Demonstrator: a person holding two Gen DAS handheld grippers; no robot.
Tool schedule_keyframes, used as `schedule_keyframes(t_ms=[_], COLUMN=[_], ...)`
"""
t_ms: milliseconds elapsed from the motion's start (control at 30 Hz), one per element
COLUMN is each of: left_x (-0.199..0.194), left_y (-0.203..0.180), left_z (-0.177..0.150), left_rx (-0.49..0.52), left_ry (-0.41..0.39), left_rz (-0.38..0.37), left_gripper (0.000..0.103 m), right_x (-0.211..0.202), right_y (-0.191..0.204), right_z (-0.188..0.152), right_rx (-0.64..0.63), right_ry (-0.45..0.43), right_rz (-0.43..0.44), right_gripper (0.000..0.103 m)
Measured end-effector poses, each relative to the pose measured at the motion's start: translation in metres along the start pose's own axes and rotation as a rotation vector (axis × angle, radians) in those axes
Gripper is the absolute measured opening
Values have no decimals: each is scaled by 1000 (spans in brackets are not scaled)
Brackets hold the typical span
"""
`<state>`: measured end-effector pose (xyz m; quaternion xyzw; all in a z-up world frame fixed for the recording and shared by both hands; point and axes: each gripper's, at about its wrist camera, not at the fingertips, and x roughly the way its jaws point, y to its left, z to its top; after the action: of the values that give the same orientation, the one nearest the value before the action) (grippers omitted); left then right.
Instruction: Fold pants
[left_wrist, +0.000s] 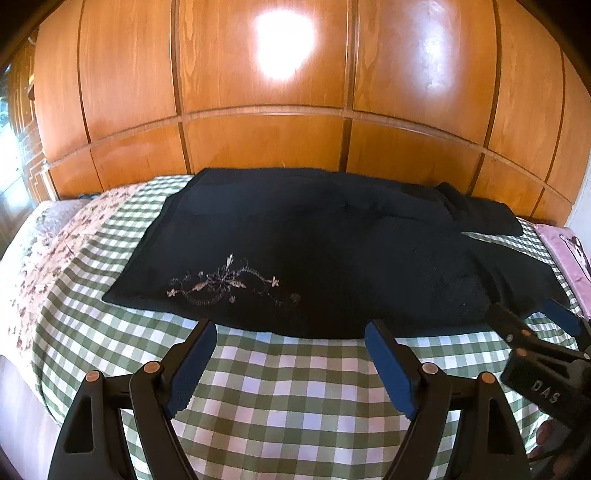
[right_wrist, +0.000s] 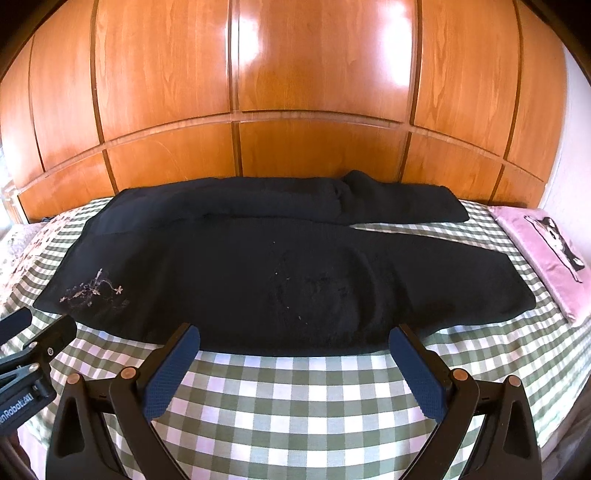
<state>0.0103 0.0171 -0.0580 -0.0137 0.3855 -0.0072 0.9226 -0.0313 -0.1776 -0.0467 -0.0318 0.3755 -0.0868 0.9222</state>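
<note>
The black pants (left_wrist: 314, 254) lie spread flat across the checked bed (left_wrist: 280, 384), legs toward the right, one leg folded at the far edge by the wooden panels (left_wrist: 266, 140). The left gripper (left_wrist: 290, 338) hangs just short of their near hem, released and empty. The right gripper (right_wrist: 295, 341) (likewise splayed wide, holding nothing) hovers at the same hem, further right. A pink pillow (right_wrist: 546, 258) sits beside the leg ends.

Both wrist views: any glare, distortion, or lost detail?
Left wrist: blown-out glare on the wooden panels, lines bowed by fisheye. Right wrist: softer glare patches; black pants underexposed, folds hard to read, embroidery still visible.
</note>
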Motion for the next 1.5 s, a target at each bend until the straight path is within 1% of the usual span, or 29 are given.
schedule_keyframes(t_ms=[67, 100, 200, 233, 267, 367, 433, 467, 533, 567, 633, 667, 733, 767, 800, 833, 867, 900, 933, 967, 1000, 1033, 1067, 1100, 1133, 1200, 1267, 1400, 1500], left_x=[8, 11, 26, 32, 36, 53, 69, 78, 92, 98, 110, 118, 129, 133, 136, 138, 141, 142, 145, 148, 151, 152, 153, 153, 150, 142, 135, 114, 103], left_y=[8, 14, 36, 49, 59, 98, 122, 134, 151, 157, 166, 170, 173, 173, 173, 173, 176, 181, 186, 190, 193, 194, 196, 196, 195, 194, 195, 199, 205], left_z=[-3, -4, -7, -8, -9, -11, -10, -8, -2, 1, 6, 9, 13, 16, 19, 21, 23, 24, 26, 28, 29, 30, 32, 33, 34, 35, 37, 40, 37], left_rx=[-35, -58, -125, -169, -199, -309, -380, -415, -449, -457, -476, -484, -486, -484, -485, -492, -511, -530, -549, -560, -567, -566, -566, -568, -556, -535, -519, -479, -475], left_ry=[21, 34, 79, 97, 106, 146, 176, 188, 191, 189, 189, 199, 208, 209, 211, 215, 221, 224, 228, 234, 240, 242, 241, 238, 233, 217, 201, 185, 183], left_rz=[-41, -59, -104, -128, -134, -154, -162, -167, -152, -150, -144, -138, -119, -98, -89, -89, -85, -82, -67, -56, -67, -88, -97, -98, -96, -85, -92, -94, -104], left_gripper=[84, 84, 99, 99, 99, 99, 99, 99, 99, 99, 99, 97, 88, 84, 76, 71, 70, 61, 49, 42, 31, 17, 14, 13, 12, 11, 11, 11, 10], right_x=[2, 3, 9, 13, 15, 21, 27, 28, 31, 30, 33, 34, 41, 44, 52, 62, 70, 77, 85, 92, 98, 104, 110, 116, 120, 118, 110, 89, 71], right_y=[-5, -9, -24, -33, -38, -70, -102, -112, -151, -163, -203, -219, -250, -259, -273, -284, -290, -297, -304, -308, -312, -316, -319, -321, -322, -325, -321, -319, -316], right_z=[-1, -2, -6, -9, -11, -18, -25, -29, -36, -39, -48, -50, -56, -58, -61, -63, -61, -60, -57, -54, -50, -44, -40, -34, -29, -27, -19, -24, -32], right_rx=[20, 42, 100, 127, 142, 237, 347, 380, 485, 519, 645, 691, 787, 821, 874, 920, 952, 974, 998, 1019, 1035, 1039, 1035, 1027, 1013, 987, 937, 861, 820], right_ry=[0, 6, 22, 37, 52, 87, 122, 128, 120, 120, 108, 101, 78, 70, 62, 57, 55, 51, 43, 38, 34, 33, 35, 48, 71, 86, 85, 78, 84], right_rz=[63, 113, 187, 212, 224, 303, 347, 350, 327, 322, 297, 287, 264, 262, 262, 264, 265, 263, 258, 255, 250, 234, 224, 211, 188, 176, 150, 135, 120], right_gripper=[103, 103, 103, 103, 103, 103, 103, 103, 102, 100, 99, 96, 89, 84, 77, 72, 63, 53, 50, 48, 46, 43, 38, 27, 19, 13, 10, 10, 10])
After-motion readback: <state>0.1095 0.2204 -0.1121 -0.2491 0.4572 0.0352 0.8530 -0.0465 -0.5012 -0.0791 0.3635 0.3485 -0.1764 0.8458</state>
